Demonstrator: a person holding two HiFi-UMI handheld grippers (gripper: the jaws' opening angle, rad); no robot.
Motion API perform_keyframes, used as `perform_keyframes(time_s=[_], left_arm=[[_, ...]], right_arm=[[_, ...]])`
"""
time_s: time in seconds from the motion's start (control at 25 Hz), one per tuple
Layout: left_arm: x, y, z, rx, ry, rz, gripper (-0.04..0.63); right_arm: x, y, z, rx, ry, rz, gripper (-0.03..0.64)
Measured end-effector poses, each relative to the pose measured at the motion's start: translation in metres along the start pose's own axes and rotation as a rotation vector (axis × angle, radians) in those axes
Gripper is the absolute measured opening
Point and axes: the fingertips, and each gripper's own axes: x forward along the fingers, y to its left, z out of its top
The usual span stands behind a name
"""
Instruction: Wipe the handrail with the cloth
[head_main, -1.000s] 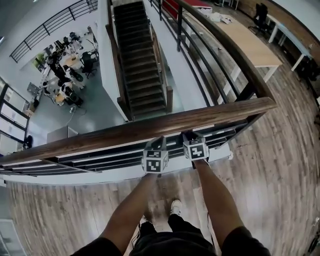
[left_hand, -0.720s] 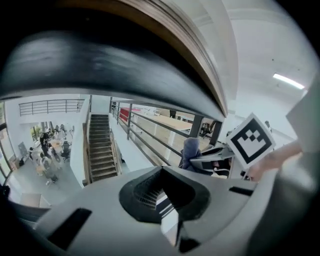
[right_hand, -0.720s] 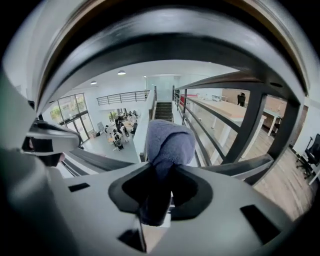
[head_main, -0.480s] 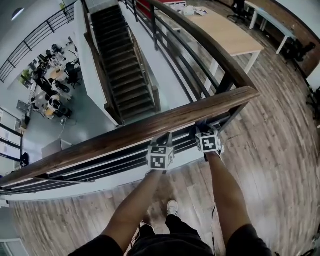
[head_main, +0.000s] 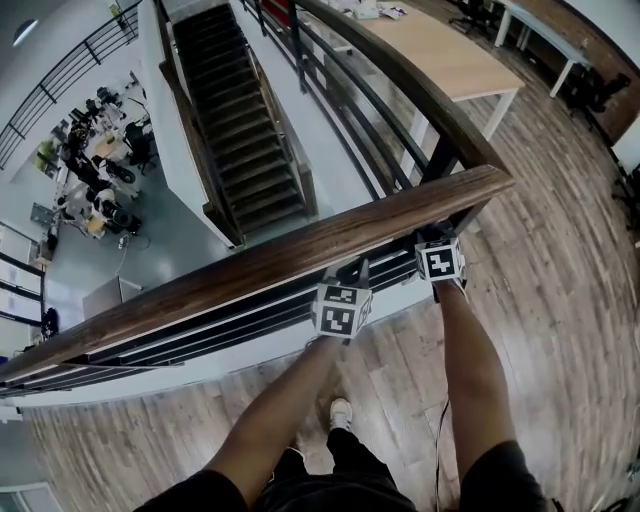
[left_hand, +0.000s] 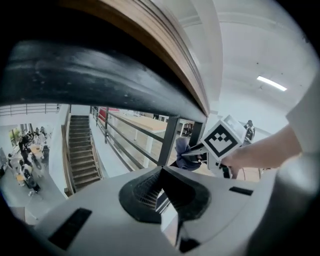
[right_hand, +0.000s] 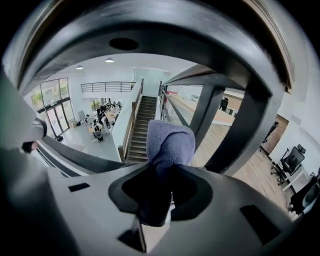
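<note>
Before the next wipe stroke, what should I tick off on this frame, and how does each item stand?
1. Cloth held by the right gripper: ok, jaws shut on it.
2. Cloth pressed against the handrail: not ok, it appears to sit below the rail's underside with open space above it.
3. Left gripper free: ok, jaws together with nothing between them.
4. Left gripper out of the cloth's way: ok, it sits apart, to the left of the right gripper.
5. Cloth clear of the post: cannot tell, they look very close.
</note>
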Motion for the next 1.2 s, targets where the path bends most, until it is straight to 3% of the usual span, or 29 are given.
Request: perform_keyframes(time_s=[0.44,0.52,0.64,0.76,0.92,1.2], left_arm=[[0.01,-0.01,-0.019,-0.004,0.008,-0.014,-0.002],[-0.004,-0.01,-0.028,-0.007,0.011,-0.012,-0.002],[-0.025,-0.006,-0.037,-0.025,-0.007,-0.016,-0.002],[-0.046,0.006,-0.043,-0.035,-0.039,0.009,-0.002],[-0.088,0.038,-0.07,-0.07,-0.047,0.064,-0.002],[-0.206,0.146,-0.156,-0.158,-0.087,0.195,-0.002]], right_arm=[[0.009,-0.039,-0.017,0.045,0.007,-0.056,0.095],[0.001,-0.039,-0.013,0.029,-0.019,-0.076,0.095],[-0.02,-0.018,0.007,-0.009,-0.146,-0.064,0.097],[-0.045,0.029,0.026,-0.023,-0.251,0.025,0.097],[-0.073,0.121,0.015,-0.063,-0.302,0.13,0.096],[-0.118,0.357,-0.002,-0.026,-0.394,0.303,0.097]])
